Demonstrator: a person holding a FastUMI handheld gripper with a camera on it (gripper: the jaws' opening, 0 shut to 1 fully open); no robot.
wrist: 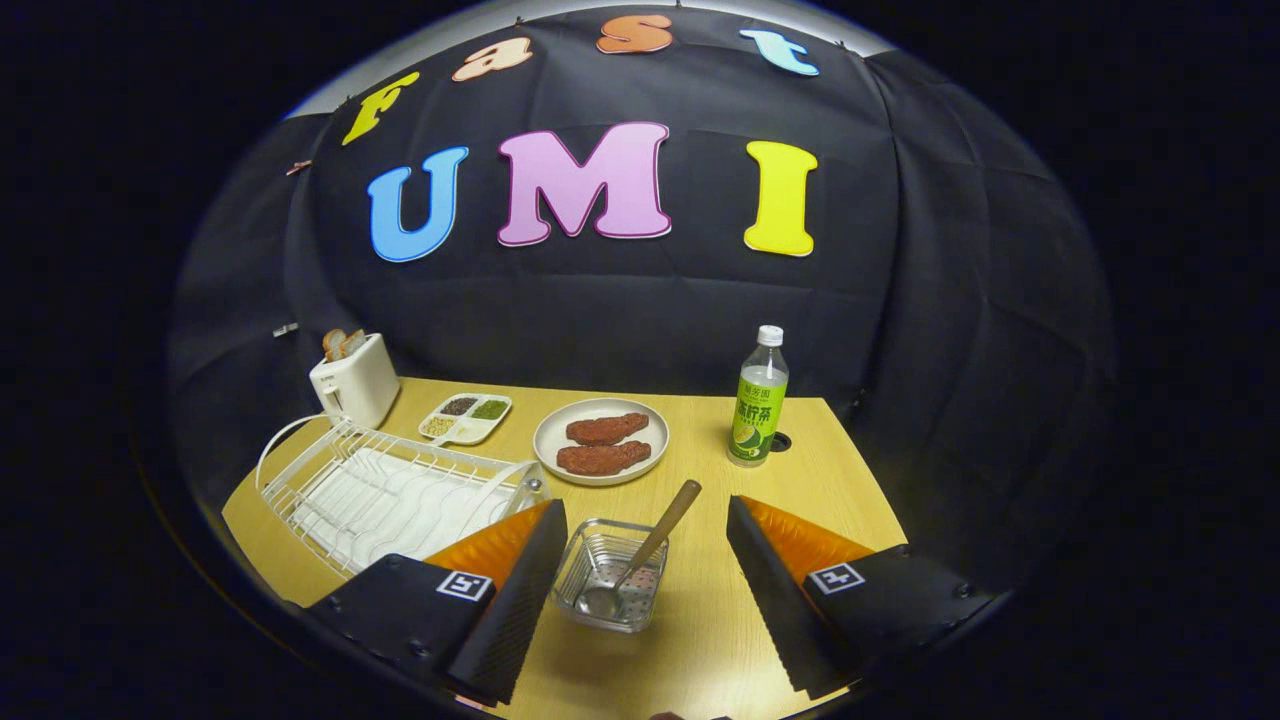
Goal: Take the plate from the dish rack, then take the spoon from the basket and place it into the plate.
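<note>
We record one tool (640, 590), its two fingers spread wide apart and gripping nothing, held above the near part of one light wooden desk (700, 640).

Between the fingers sits one small square metal mesh basket (612, 590). In it lies one spoon with a metal bowl and a wooden handle (640, 560); the bowl rests on the basket floor and the handle leans up and out over the far rim, tilted toward the right finger. Neither finger touches basket or spoon.

Beyond the left finger stands one white wire dish rack (385, 490), lying lengthwise on the desk, with a curved wire hoop at its near end. We cannot tell whether a plate stands in it; the white shapes within are not clear enough to identify.

Just beyond the basket sits one round white plate (600, 441) bearing two reddish-brown slabs of meat (605, 445), one behind the other. To its left lies one white divided tray (465, 418) with three compartments of dark, green and pale contents. Behind the rack stands one white toaster (355, 385) with two bread slices (342, 343) protruding. To the right of the plate stands one upright clear bottle with a green label and white cap (758, 398).
</note>
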